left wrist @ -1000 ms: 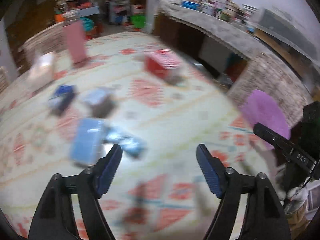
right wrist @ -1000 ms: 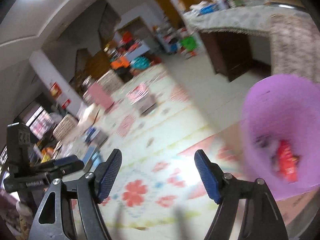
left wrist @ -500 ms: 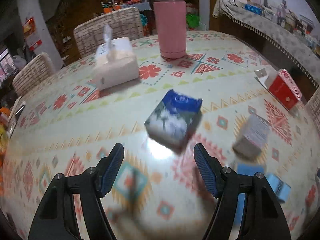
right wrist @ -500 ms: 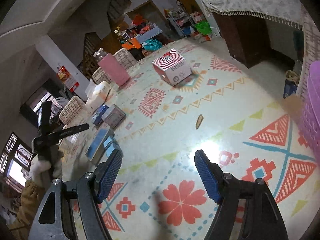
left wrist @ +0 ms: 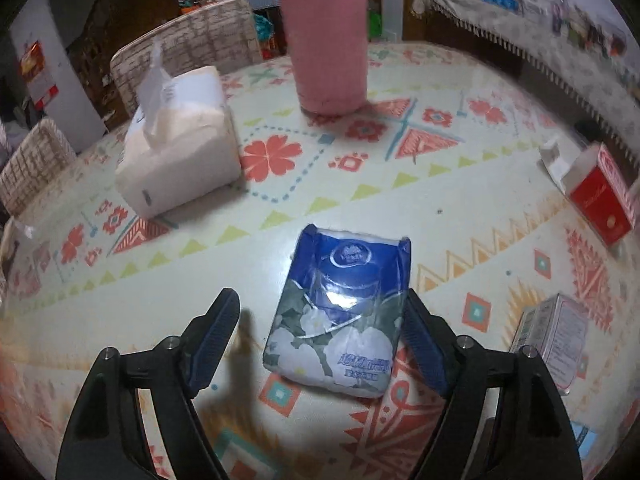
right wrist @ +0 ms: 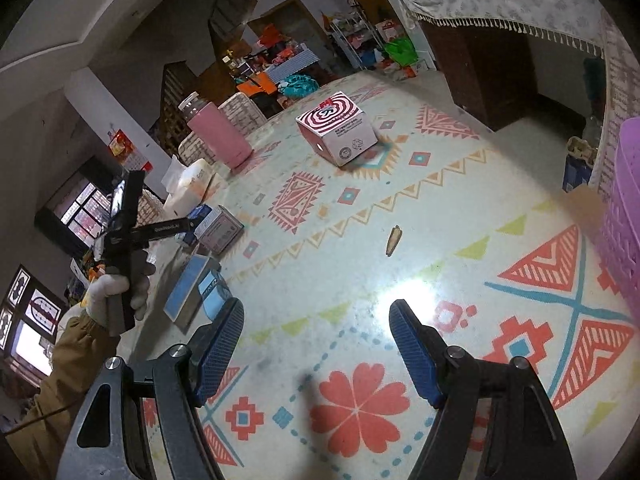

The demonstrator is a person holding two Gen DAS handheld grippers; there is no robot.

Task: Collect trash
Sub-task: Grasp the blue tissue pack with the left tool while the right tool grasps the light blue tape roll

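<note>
Blue-and-white soft plastic tissue pack (left wrist: 340,316) lies flat on patterned tablecloth (left wrist: 460,208); white flower print, oval emblem, blue characters on near end too small to read. Long axis runs away from camera, slightly tilted right. Left gripper (left wrist: 320,332) straddles its near half, jaws just opening wider; right finger just beside pack, left finger apart. Red carton (left wrist: 600,200), grey printed box (left wrist: 556,332), pink cylindrical tumbler (left wrist: 326,36), white tissue bag (left wrist: 180,152) around. Right gripper (right wrist: 316,344) wide, nothing between jaws, over bare cloth; purple perforated basket (right wrist: 624,216) at right edge.

A home dining room: patterned tablecloth (right wrist: 400,248), woven chairs (left wrist: 192,36) (cluttered shelves behind).
</note>
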